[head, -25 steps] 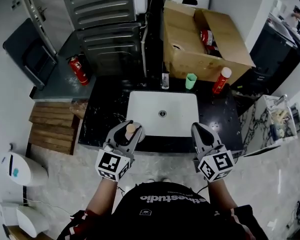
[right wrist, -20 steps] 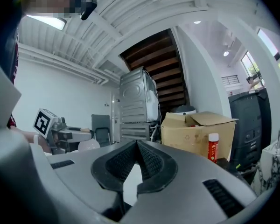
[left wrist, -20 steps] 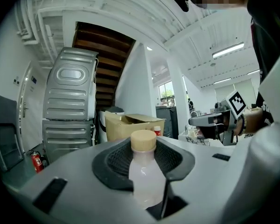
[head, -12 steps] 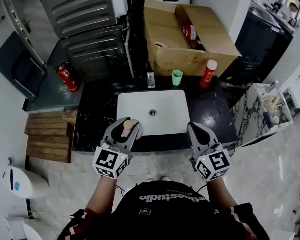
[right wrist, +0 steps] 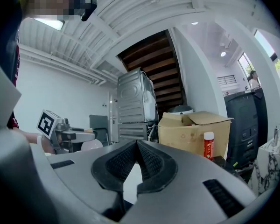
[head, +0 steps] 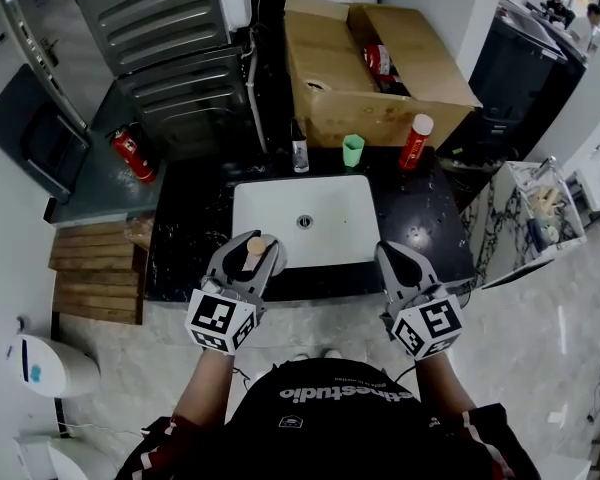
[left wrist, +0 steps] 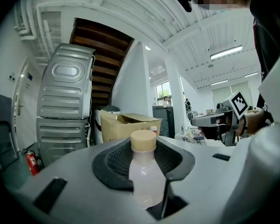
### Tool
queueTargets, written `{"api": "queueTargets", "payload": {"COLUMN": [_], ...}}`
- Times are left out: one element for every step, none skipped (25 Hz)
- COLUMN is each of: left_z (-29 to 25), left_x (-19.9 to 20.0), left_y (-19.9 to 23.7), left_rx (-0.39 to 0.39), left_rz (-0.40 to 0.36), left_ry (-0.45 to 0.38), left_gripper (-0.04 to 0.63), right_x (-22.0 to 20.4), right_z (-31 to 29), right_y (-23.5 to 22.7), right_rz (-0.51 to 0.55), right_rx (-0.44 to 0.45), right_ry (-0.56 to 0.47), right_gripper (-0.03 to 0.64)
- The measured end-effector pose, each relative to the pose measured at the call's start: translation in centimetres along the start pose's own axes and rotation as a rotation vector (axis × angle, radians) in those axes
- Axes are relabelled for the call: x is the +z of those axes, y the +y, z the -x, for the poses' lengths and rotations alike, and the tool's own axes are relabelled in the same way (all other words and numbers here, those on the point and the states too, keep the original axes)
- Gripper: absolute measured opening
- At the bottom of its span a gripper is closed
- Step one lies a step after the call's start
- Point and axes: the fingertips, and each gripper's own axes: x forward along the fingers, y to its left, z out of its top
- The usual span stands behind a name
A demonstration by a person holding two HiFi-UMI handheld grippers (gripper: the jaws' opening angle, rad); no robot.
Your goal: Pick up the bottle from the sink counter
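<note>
A small pale bottle (head: 259,251) with a tan cap stands upright between the jaws of my left gripper (head: 256,255), which is shut on it above the front left edge of the white sink (head: 248,213). In the left gripper view the bottle (left wrist: 144,178) fills the gap between the pads and its cap rises above them. My right gripper (head: 391,256) hovers over the front right edge of the black counter (head: 435,230). In its own view the right gripper (right wrist: 137,147) has its jaws closed tip to tip with nothing between them.
At the counter's back stand a small dark bottle (head: 300,154), a green cup (head: 353,150) and a red bottle with a white cap (head: 413,142). Behind them is an open cardboard box (head: 380,93). Stacked grey machines (head: 170,53) and a fire extinguisher (head: 132,156) stand at the left.
The head view has drifted, so the counter sits further left and higher in frame. Both grippers keep their pose, the left one still holding the bottle.
</note>
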Motion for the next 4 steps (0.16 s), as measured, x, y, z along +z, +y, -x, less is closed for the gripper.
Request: {"api": "queueTargets", "payload": {"left_z": [-0.05,-0.10,-0.15,-0.20], "left_x": [-0.06,-0.10,-0.14,-0.18], "left_y": [0.03,0.04,0.04,0.05], "left_rx": [0.001,0.001,0.001,0.001], "left_rz": [0.003,0.004,0.005,0.006], "left_ry": [0.000,0.000,0.000,0.001], "left_gripper": [0.140,0.140,0.140,0.140], "right_x": [-0.08,-0.15,-0.20,-0.24], "right_z": [-0.01,-0.01,-0.01,-0.01], "right_y": [-0.04,-0.07,-0.10,-0.12], "right_rz": [0.000,0.000,0.000,0.000], "right_rx": [0.000,0.000,0.001,0.001], "right_ry": [0.001,0.002,0.003,0.003], "right_gripper": [0.037,0.037,0.037,0.037]}}
